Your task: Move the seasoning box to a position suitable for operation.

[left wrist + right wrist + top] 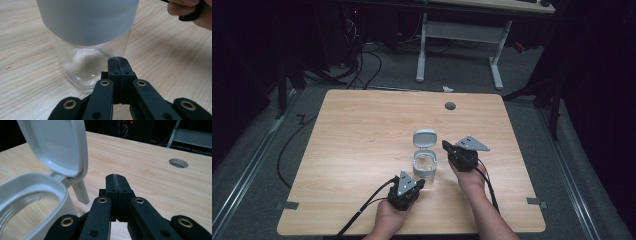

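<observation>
A clear jar [425, 168] with a grey collar stands on the wooden table [362, 135], its hinged grey lid [425, 138] flipped up and open. My left gripper [420, 184] sits just in front of the jar, shut, with nothing between its jaws; in the left gripper view its tips [118, 59] are right at the jar's glass base [82, 67]. My right gripper [446, 146] is shut and empty, raised just to the right of the jar. In the right gripper view its tips [115, 177] are beside the lid [60, 147] and the open rim [27, 187].
A round cable hole [450, 106] lies in the table near the far edge. Behind the table stands a white desk frame [459, 47] with cables on the floor. Tape marks [287, 205] sit at the table's near corners.
</observation>
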### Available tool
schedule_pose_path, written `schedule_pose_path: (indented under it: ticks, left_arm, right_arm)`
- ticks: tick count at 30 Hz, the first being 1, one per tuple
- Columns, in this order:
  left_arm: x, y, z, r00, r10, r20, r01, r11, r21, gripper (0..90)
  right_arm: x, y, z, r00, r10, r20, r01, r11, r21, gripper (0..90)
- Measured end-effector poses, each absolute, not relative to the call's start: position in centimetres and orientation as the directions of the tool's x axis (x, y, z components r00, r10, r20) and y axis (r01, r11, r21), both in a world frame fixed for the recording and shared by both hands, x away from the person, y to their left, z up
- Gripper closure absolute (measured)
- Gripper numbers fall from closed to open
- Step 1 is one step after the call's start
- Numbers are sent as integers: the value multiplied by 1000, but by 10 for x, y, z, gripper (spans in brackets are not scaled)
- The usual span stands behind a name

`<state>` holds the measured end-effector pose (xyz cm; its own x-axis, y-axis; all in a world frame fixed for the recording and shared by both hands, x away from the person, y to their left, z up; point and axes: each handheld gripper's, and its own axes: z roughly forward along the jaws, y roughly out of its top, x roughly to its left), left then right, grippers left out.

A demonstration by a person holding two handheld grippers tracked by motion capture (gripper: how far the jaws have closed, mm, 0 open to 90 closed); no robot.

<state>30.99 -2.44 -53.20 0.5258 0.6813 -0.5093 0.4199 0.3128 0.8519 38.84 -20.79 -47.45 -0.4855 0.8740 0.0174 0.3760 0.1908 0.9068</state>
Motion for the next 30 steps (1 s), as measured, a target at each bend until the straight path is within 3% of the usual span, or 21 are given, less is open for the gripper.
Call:
schedule_pose_path:
  ticks: [12,30]
  left_arm:
    - [309,-24,-532,536,675,-506,419,308,854,900]
    - [309,-25,-532,536,675,-508,425,304,853,899]
  right_arm:
    - [411,-194,-455,-495,869,12,341,182,922,900]
    - [407,-190,-443,-532,847,0,297,186,936,900]
